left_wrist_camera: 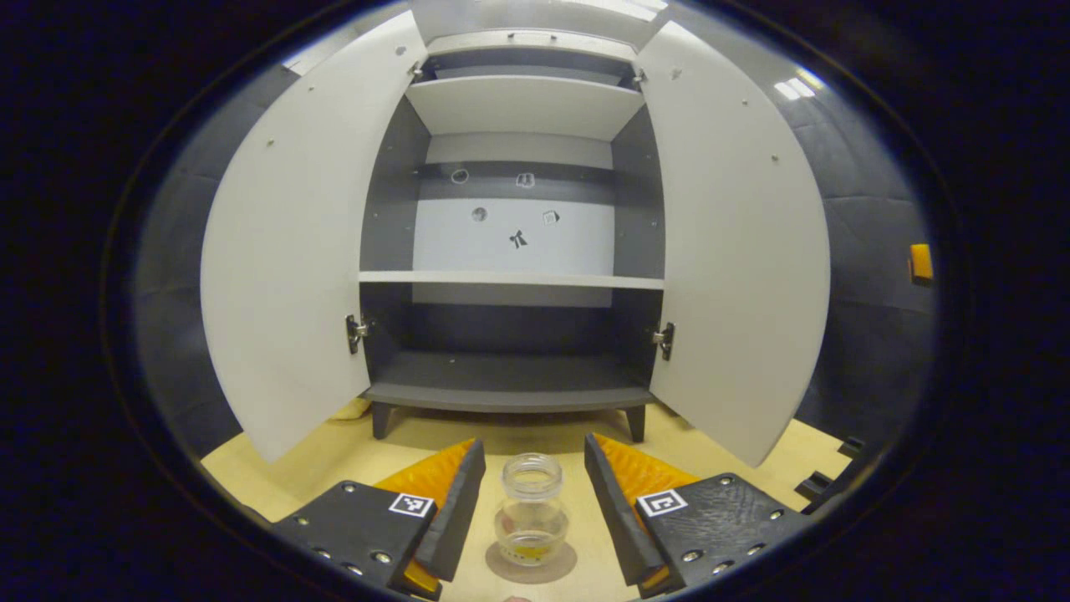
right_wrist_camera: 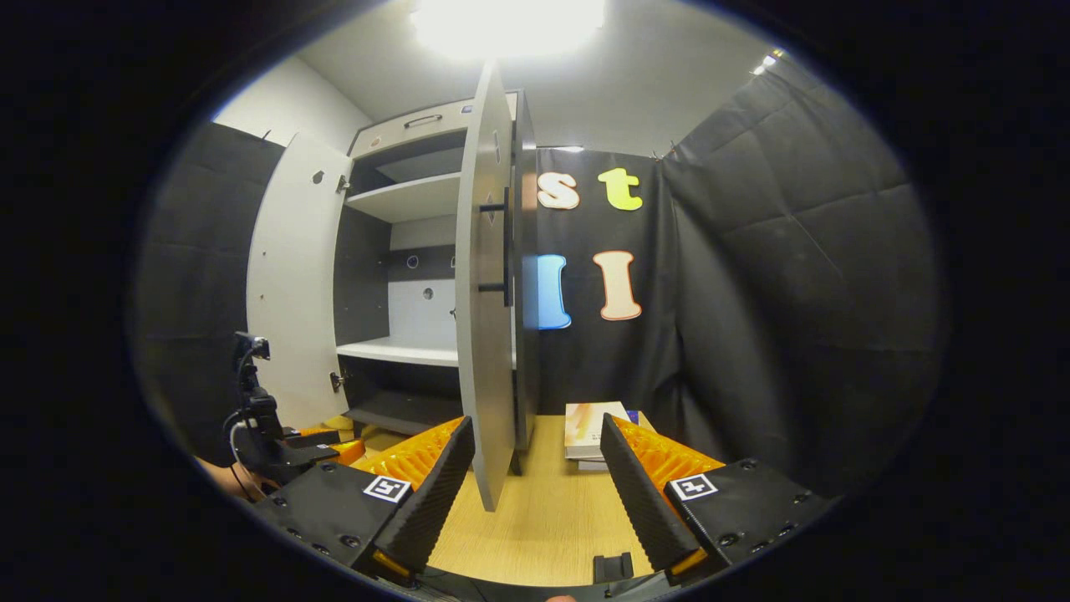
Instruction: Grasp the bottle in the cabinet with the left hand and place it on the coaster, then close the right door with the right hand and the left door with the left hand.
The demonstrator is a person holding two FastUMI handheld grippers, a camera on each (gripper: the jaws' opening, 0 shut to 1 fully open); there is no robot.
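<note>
A small clear glass bottle (left_wrist_camera: pixel 531 512) with a little yellow liquid stands upright on a round brownish coaster (left_wrist_camera: pixel 501 568) on the wooden table. My left gripper (left_wrist_camera: pixel 533 478) is open, its fingers either side of the bottle and apart from it. Behind them the cabinet (left_wrist_camera: pixel 510 385) has both white doors swung wide: left door (left_wrist_camera: pixel 288 251), right door (left_wrist_camera: pixel 740 251). My right gripper (right_wrist_camera: pixel 535 468) is open; the edge of the right door (right_wrist_camera: pixel 487 334) stands between and just beyond its fingers, untouched. The left gripper (right_wrist_camera: pixel 276 447), held by a hand, shows at the lower left of the right gripper view.
The cabinet shelves (left_wrist_camera: pixel 510 280) hold nothing. A stack of books (right_wrist_camera: pixel 592 431) lies on the table (right_wrist_camera: pixel 543 518) right of the right door, by the black cloth wall. A yellow cloth-like thing (left_wrist_camera: pixel 351 410) lies under the left door.
</note>
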